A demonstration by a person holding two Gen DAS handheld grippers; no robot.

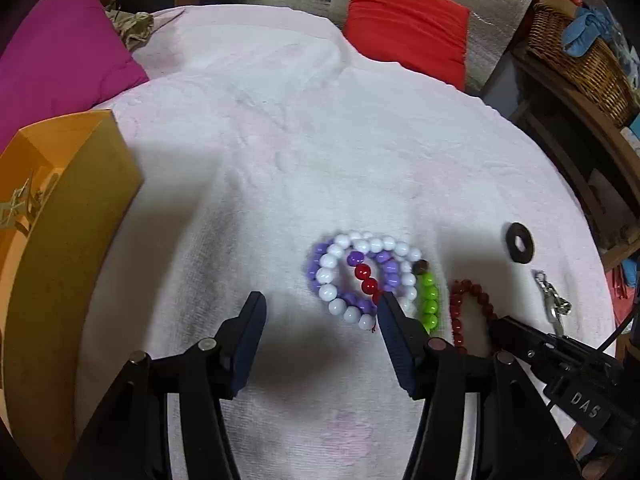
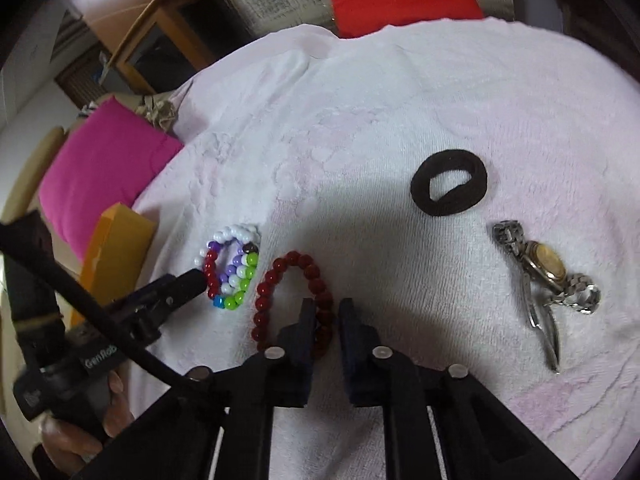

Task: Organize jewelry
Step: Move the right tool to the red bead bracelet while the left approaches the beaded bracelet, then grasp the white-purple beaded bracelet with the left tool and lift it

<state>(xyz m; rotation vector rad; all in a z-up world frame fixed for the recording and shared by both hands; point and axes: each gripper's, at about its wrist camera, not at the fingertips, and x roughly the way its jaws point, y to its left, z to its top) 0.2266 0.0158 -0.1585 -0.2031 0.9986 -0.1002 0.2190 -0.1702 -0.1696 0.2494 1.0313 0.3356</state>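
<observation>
A white towel (image 2: 400, 120) covers the tabletop, and the jewelry lies on it. The left tool (image 1: 320, 304) is held about half open over a heap of white, purple, red and green bead bracelets (image 1: 360, 276); 1 finger rests at the heap's edge and nothing is gripped. The right tool (image 2: 326, 308) stands nearly shut, 1 strand of the dark red bead bracelet (image 2: 296, 300) lying between its fingers; whether the pads truly pinch the beads cannot be told. A black hair tie (image 2: 448, 188) and a metal wristwatch (image 2: 548, 280) lie apart to the right, untouched. A yellow box (image 1: 60, 240), the likely destination, stands at the left.

Risks, as judged: round beads may roll out of a narrow pinch when lifted, so the red bracelet may be dropped. The overlapping bracelets may be dragged up together, since 1 strand is threaded among the others.
</observation>
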